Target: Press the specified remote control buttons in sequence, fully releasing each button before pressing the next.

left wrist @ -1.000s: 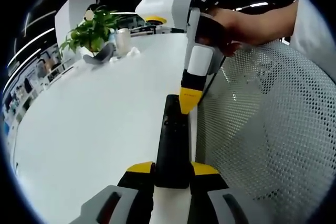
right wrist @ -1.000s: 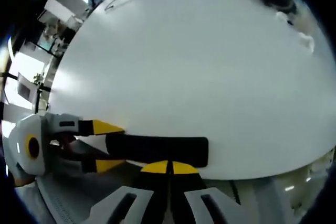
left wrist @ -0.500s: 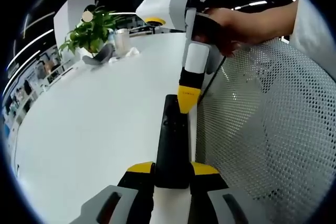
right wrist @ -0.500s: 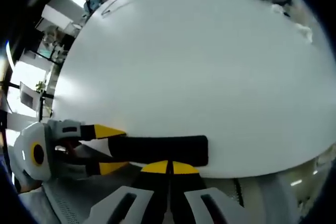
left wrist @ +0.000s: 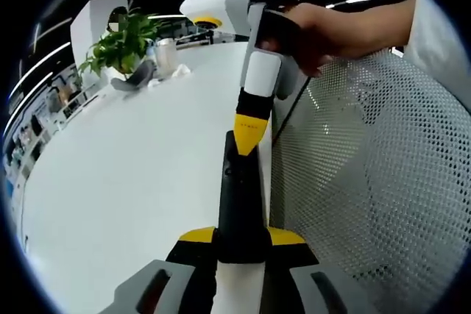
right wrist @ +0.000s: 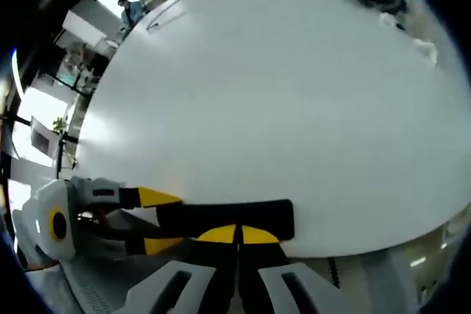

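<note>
The left hand-held gripper is clamped on the near end of a long black plastic remote control, its yellow-tipped jaws gripping both sides and holding the remote over the edge of the wide white desk, beside a white mesh chair back. The right hand-held gripper, held by a person's hand, has its yellow-tipped jaws closed together, the tip resting on the remote's far upper face. A green potted plant and a pale cylindrical cup stand at the desk's far side.
</note>
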{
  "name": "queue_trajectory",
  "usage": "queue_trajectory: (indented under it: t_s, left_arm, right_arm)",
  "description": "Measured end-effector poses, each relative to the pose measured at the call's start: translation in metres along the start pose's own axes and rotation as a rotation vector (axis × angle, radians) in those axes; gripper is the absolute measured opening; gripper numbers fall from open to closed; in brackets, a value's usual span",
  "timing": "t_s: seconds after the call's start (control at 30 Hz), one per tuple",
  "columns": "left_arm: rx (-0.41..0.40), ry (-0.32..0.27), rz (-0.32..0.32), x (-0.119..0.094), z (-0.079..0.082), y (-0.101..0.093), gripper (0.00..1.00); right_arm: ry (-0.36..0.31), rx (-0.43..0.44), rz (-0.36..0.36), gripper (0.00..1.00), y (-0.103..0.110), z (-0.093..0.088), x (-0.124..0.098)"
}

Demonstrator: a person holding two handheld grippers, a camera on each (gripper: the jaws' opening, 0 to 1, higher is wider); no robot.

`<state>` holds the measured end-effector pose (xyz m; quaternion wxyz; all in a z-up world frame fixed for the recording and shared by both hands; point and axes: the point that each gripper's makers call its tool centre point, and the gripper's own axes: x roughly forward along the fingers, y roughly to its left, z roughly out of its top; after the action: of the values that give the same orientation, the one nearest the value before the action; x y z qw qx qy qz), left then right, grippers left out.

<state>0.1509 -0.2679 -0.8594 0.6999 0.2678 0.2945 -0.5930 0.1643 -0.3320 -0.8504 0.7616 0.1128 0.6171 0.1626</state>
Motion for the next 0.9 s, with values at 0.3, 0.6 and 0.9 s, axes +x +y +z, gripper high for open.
queue_trajectory:
  t_s: [0.3, 0.6, 0.9]
  left_arm:
    - [-0.021, -0.005, -0.009, -0.0005, -0.0007, -0.0017, 0.24]
    - [-0.031, -0.012, -0.007, -0.0005, -0.0002, -0.0011, 0.24]
    - [-0.034, -0.013, -0.007, 0.0004, 0.0001, -0.0005, 0.24]
  right_arm:
    - [0.014, -0.015, 0.009, 0.00, 0.0029, -0.0019, 0.0033]
    - [-0.017, -0.032, 0.012, 0.00, 0.0007, 0.0019, 0.0045]
    - [-0.041, 0.085, 0.078, 0.00, 0.0005, 0.0047, 0.0040]
